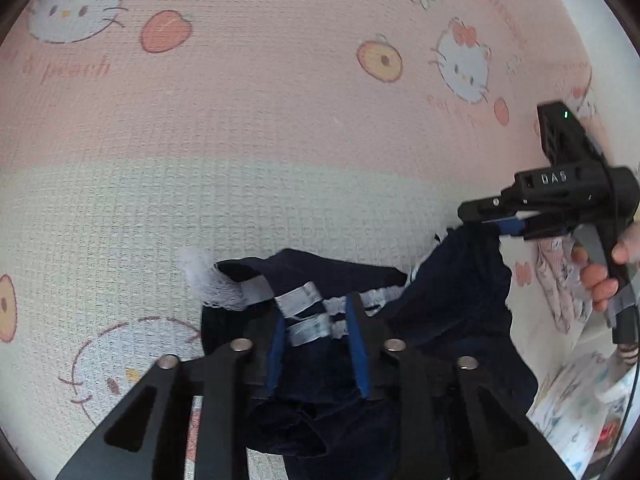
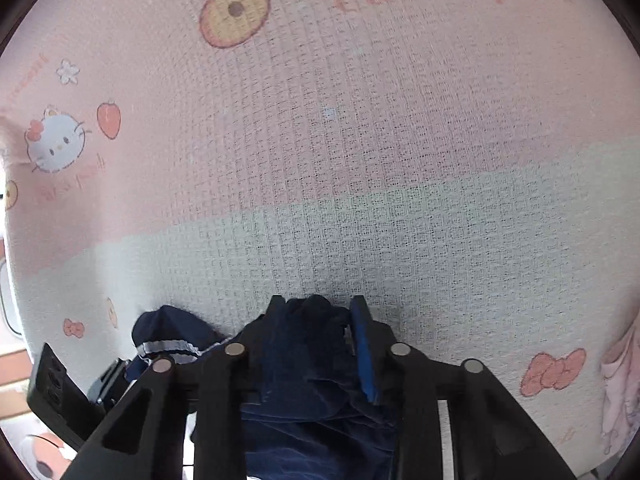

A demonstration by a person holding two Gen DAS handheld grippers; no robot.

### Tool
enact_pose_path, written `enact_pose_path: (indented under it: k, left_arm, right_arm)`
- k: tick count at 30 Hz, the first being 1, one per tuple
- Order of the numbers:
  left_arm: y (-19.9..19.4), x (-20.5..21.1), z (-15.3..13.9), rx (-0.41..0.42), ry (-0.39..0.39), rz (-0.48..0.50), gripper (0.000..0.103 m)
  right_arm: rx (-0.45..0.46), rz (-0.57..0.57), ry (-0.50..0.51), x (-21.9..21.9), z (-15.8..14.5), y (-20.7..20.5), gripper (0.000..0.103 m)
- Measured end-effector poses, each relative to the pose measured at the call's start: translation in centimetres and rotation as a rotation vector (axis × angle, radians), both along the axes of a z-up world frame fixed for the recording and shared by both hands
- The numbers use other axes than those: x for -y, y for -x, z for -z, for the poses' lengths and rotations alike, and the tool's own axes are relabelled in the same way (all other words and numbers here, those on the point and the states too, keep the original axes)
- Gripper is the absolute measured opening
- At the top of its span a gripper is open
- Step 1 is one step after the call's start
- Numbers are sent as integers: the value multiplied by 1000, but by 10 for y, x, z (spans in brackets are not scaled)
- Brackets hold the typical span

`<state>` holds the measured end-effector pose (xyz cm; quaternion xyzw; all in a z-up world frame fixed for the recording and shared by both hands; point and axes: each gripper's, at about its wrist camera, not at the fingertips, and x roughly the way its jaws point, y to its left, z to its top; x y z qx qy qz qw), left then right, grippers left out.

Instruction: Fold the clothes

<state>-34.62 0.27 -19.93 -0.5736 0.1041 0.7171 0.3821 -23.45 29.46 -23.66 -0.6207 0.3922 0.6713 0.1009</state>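
Both tools, left [image 1: 316, 334] and right [image 2: 318, 320], clamp the navy garment [image 1: 452, 300], lifting it over the sheet [image 1: 280, 140] at 6 o'clock, seemingly to spread it for folding.

Both grippers clamped, side by side

The left gripper [image 1: 316, 320] pinches navy fabric; the right gripper [image 2: 318, 320] does likewise, a hand [image 1: 608, 268] wrapped around its handle.
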Motion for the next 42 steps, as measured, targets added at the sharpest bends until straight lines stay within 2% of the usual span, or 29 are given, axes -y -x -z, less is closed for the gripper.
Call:
enact_pose_path:
  k: [3, 6, 8, 13, 20, 24, 42]
  left_arm:
    - [-5, -1, 0, -13, -2, 15, 22]
    - [-7, 0, -4, -25, -5, 17, 21]
    - [-9, 2, -7, -37, -6, 21, 16]
    - [-13, 9, -20, -59, -16, 30, 15]
    - [-7, 29, -17, 32, -27, -3, 13]
    - [-13, 29, -15, 5, 15, 2, 11]
    - [-29, 34, 3, 41, 156, 11, 11]
  right_arm:
    - [-6, -43, -21, 8, -6, -1, 17]
    - [-35, -76, -48, 16, -14, -9, 16]
    - [-52, -90, -56, 19, -20, -15, 16]
    - [-93, -110, -35, 24, -33, -27, 16]
    - [-101, -159, -24, 35, -41, -51, 16]
    - [-81, -188, -52, 41, -38, -63, 16]
    - [-1, -228, -37, 47, -6, -109, 16]
